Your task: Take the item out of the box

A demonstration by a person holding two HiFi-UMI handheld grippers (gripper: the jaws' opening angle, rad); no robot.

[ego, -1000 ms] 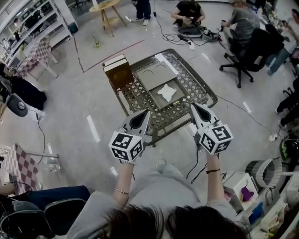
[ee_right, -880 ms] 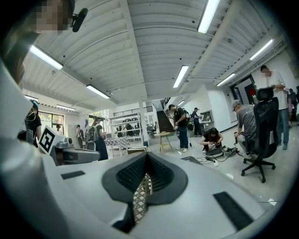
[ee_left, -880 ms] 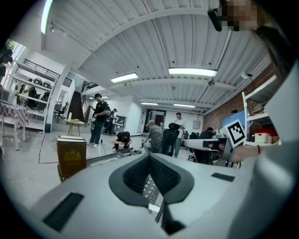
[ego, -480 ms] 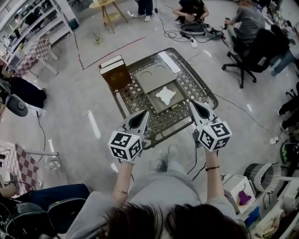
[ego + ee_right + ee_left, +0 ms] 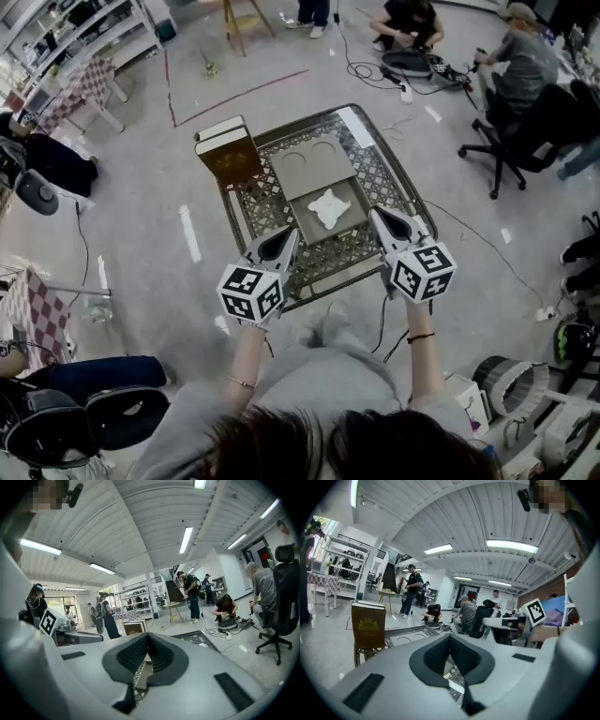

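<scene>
An open grey box [image 5: 349, 222] lies on the metal lattice table [image 5: 389, 173], and a white crumpled item [image 5: 329, 207] rests inside it. The box's lid [image 5: 309, 161], with two round recesses, lies flat just beyond it. My left gripper [image 5: 289, 234] hovers over the table's near edge, left of the box, jaws shut and empty. My right gripper [image 5: 377, 216] hangs at the box's right near corner, also shut with nothing in it. In the left gripper view the closed jaws [image 5: 450, 638] point towards the table; the right gripper view shows the closed jaws [image 5: 147, 637] too.
A brown book-like case [image 5: 228, 155] stands upright at the table's far left corner. People sit and crouch at the back right by an office chair [image 5: 525, 131] and floor cables [image 5: 375, 70]. Shelves [image 5: 84, 37] line the far left. Bins [image 5: 525, 394] stand at my right.
The table and box have come nearer and more central in the head view. Both grippers have edged forward over the table's near edge, the right one close to the box. Jaws stay shut.
</scene>
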